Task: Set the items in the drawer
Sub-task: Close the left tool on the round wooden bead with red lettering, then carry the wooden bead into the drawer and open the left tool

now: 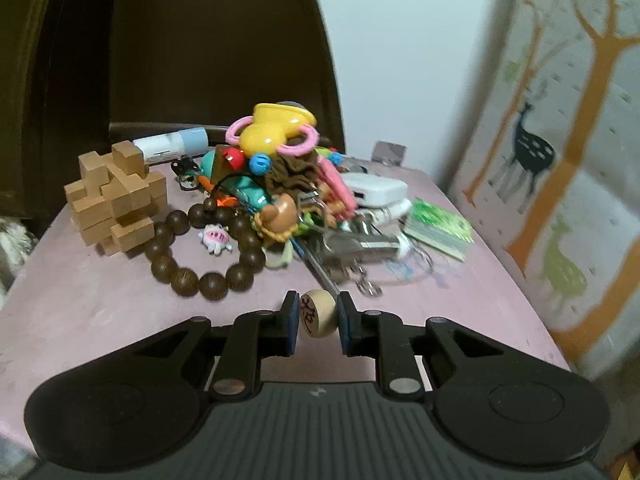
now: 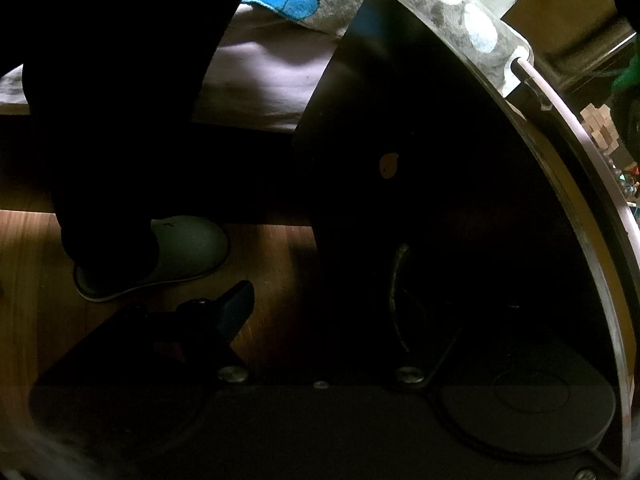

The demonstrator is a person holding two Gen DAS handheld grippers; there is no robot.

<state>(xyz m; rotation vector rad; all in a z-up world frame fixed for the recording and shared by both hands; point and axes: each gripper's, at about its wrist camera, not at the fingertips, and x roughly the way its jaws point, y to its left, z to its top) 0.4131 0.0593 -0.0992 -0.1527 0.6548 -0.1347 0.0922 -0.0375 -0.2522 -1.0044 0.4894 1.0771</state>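
Note:
In the left wrist view my left gripper (image 1: 318, 316) has its two fingers on either side of a round wooden chess piece (image 1: 318, 312) with a red character, which stands on edge on the pink table top (image 1: 100, 304); a small gap shows at the right pad. Behind it lies a pile: a dark bead bracelet (image 1: 200, 256), a wooden block puzzle (image 1: 116, 200), a yellow and pink toy (image 1: 276, 130), white chargers (image 1: 376, 192). In the right wrist view my right gripper (image 2: 320, 304) is at the dark drawer front (image 2: 420, 160); only its left finger (image 2: 236, 308) shows, beside a curved metal handle (image 2: 396, 296).
A green card (image 1: 438, 228) and keys (image 1: 360, 248) lie right of the pile. A dark chair back (image 1: 200, 40) stands behind the table and a deer-print panel (image 1: 560, 160) to the right. The right wrist view shows a wood floor (image 2: 32, 260), a slippered foot (image 2: 160, 256) and bedding (image 2: 280, 80).

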